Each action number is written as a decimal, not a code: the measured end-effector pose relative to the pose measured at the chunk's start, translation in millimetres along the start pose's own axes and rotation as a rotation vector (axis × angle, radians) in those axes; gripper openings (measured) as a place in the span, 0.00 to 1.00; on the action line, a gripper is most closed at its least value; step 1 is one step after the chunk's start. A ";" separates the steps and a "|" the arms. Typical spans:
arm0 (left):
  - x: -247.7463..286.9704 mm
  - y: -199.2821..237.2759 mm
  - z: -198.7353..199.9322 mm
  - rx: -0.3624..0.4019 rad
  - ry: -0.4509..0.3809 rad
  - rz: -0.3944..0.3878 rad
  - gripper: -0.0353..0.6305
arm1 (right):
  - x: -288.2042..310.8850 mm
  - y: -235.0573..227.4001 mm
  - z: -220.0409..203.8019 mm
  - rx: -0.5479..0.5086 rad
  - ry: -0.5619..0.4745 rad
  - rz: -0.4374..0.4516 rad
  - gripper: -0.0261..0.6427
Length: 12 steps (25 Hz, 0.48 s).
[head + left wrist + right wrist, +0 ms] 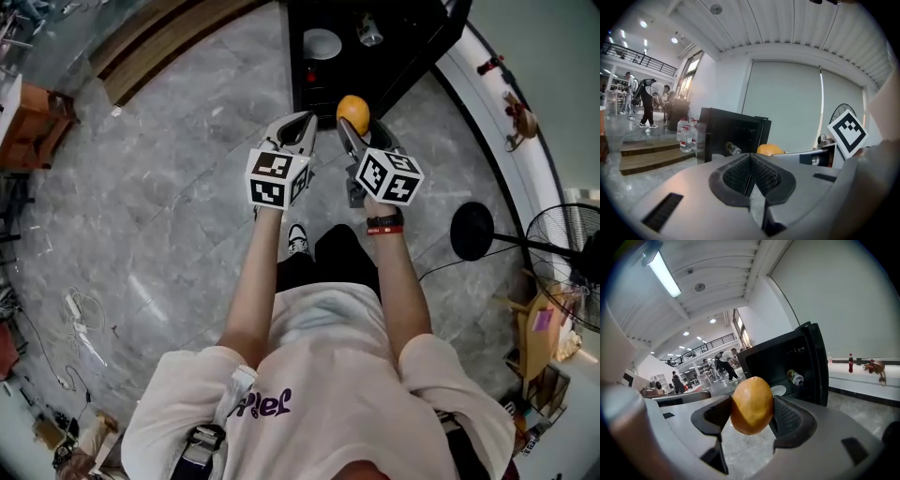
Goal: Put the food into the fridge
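Your R gripper [751, 420] clamped round orange fruit [751, 401], L gripper [751, 177] closed on nothing; near open black fridge [785, 357] you needed level entry.

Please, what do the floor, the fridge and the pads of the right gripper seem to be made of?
Floor: grey veined stone or stone-look tile, polished, since it shows soft glare.
Fridge: smooth black casing, probably painted metal or plastic; the look leaves this open.
Pads of the right gripper: dark, matte and finely ribbed, likely rubber.
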<state>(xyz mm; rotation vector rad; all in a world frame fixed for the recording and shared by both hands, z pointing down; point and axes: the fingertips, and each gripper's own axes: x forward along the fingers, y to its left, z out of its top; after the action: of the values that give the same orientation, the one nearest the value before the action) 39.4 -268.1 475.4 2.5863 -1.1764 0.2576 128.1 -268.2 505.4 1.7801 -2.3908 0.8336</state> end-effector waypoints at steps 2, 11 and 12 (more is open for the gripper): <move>12.0 8.3 -2.5 -0.003 0.000 -0.014 0.08 | 19.1 -6.4 -0.4 -0.011 0.001 -0.006 0.49; 71.5 41.0 -14.6 -0.008 -0.015 -0.006 0.08 | 95.0 -63.5 -8.6 -0.052 0.035 -0.038 0.49; 78.5 45.6 -17.3 -0.007 -0.015 -0.001 0.08 | 105.1 -68.7 -8.7 -0.067 0.039 -0.037 0.49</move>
<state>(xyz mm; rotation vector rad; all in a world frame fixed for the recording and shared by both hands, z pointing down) 55.2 -346.3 521.9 2.5876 -1.1789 0.2335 152.0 -369.7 575.9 1.7612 -2.3257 0.7680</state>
